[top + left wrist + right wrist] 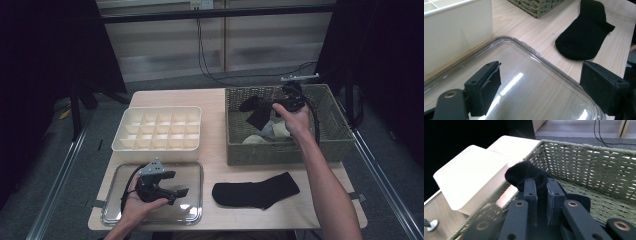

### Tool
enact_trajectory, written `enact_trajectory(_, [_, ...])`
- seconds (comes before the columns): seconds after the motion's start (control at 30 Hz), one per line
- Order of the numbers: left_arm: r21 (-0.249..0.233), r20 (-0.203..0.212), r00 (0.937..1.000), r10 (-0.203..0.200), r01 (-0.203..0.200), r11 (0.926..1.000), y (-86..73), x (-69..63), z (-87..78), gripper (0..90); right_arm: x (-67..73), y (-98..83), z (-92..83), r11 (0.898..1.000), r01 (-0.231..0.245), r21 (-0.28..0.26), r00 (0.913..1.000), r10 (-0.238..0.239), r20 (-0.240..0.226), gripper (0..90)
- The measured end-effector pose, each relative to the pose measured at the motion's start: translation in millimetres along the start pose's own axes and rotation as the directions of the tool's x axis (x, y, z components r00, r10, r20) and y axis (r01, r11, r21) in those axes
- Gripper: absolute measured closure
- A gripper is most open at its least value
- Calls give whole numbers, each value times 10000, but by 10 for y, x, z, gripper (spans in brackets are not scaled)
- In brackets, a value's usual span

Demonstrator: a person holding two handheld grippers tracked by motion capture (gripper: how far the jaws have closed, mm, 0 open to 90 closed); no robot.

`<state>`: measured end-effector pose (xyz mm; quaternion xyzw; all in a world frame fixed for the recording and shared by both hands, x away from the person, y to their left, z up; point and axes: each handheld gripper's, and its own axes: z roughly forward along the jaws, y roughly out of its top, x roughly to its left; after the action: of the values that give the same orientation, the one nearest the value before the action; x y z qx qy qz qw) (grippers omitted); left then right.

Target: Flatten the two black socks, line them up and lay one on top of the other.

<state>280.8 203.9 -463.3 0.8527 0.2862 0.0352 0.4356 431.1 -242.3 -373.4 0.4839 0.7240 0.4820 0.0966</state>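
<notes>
Sock sits pinched in your right gripper, lifted above the basket at far right; your left gripper hangs spread wide over the near-left lid.

surface: pale wooden worktop | on it: white divided organiser box, green wicker basket, clear plastic lid, flat black sock near front edge
</notes>
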Motion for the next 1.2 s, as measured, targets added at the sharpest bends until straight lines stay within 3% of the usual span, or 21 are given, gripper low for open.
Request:
enact_trajectory(0.4, [40,-84,9999,-56,56,10000,-8,-1,0,166,137,1,-148,9991,205,-360,9992,-216,-325,805])
enact_trajectory(0.53, [-1,-127,9999,-40,40,10000,-9,12,-5,166,191,-18,-192,9987,408,-308,9989,-415,-228,804])
enact_trajectory(1.2, [-24,-160,9999,-52,51,10000,-1,-28,30,183,390,-91,-555,9938,343,-1055,9960,-427,-783,805])
